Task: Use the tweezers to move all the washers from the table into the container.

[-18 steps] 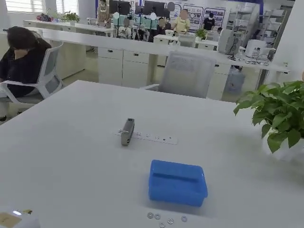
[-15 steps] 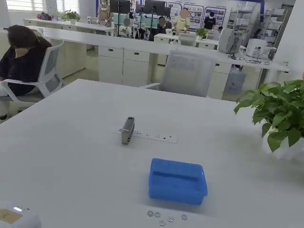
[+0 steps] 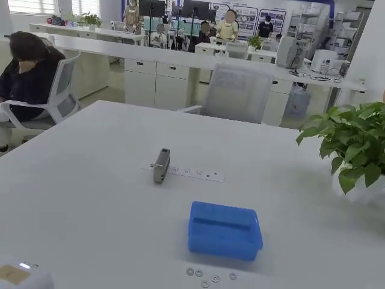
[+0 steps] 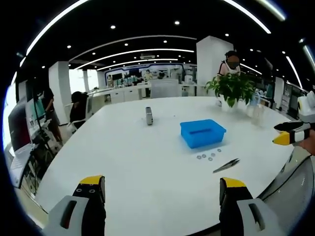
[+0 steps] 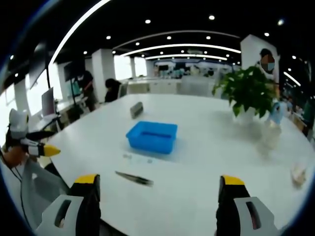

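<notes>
I find the left gripper (image 4: pixel 161 183) held at the near edge of the white counter (image 4: pixel 128 147), its fingers (image 4: pixel 91 186) spread wide with nothing between them. The right gripper (image 5: pixel 159 180) is likewise near the counter's edge, with its fingers (image 5: pixel 230 183) spread and empty. The tweezers (image 4: pixel 226 165) lie flat on the counter, untouched, just beside a small cluster of washers (image 4: pixel 209 156). In the head view the washers sit close in front of the blue container (image 3: pixel 224 232), apart from it. I cannot tell whether the container holds anything. Beyond it, a grey block (image 3: pixel 161 165) rests at one end of a power strip (image 3: pixel 194 174). A potted plant (image 3: pixel 352 141) stands at the right.
</notes>
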A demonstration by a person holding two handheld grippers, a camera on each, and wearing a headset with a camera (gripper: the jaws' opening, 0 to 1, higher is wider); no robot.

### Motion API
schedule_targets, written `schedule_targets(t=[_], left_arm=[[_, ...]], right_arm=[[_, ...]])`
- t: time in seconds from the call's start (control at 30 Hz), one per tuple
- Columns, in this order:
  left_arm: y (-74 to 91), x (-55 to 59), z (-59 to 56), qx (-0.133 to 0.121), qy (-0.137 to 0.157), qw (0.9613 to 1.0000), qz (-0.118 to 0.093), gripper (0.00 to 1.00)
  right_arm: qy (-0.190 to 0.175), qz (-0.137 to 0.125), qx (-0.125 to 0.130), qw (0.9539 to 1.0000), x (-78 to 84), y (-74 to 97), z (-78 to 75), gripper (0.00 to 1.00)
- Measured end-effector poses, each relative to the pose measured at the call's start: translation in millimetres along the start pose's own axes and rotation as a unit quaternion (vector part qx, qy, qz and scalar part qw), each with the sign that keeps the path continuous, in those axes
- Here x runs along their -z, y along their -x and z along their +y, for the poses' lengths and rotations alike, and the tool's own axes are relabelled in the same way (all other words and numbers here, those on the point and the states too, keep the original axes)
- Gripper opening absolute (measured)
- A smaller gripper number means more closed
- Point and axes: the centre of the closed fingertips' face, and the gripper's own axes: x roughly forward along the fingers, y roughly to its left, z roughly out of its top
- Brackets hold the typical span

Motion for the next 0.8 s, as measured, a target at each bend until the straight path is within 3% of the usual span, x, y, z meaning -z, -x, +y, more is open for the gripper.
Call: schedule_targets(t=[0.27, 0.63, 0.73, 0.8], left_arm=[[-4.9, -7.4, -6.4, 0.017, -0.008, 0.9998, -0.008, 0.99], [-19.3, -19.9, -26.1, 0.069, -0.034, 0.997, -0.009, 0.99], [-23.7, -18.1, -34.4, 0.093, -0.055, 0.9942, 0.007, 0.87], [-28.8, -18.8, -39.2, 0.101, -0.061, 0.9929, 0.012, 0.85]], right_arm=[[0.006, 0.007, 0.002, 1.0, 1.6, -1.4, -1.0, 0.99], [0.016, 0.012, 0.022, 0.9996, 5.5, -3.9, -5.6, 0.95], [0.018, 0.02, 0.021, 0.9994, 8.3, -5.4, -5.8, 0.95], [0.019, 0.022, 0.022, 0.9993, 9.5, -6.1, -5.5, 0.95]])
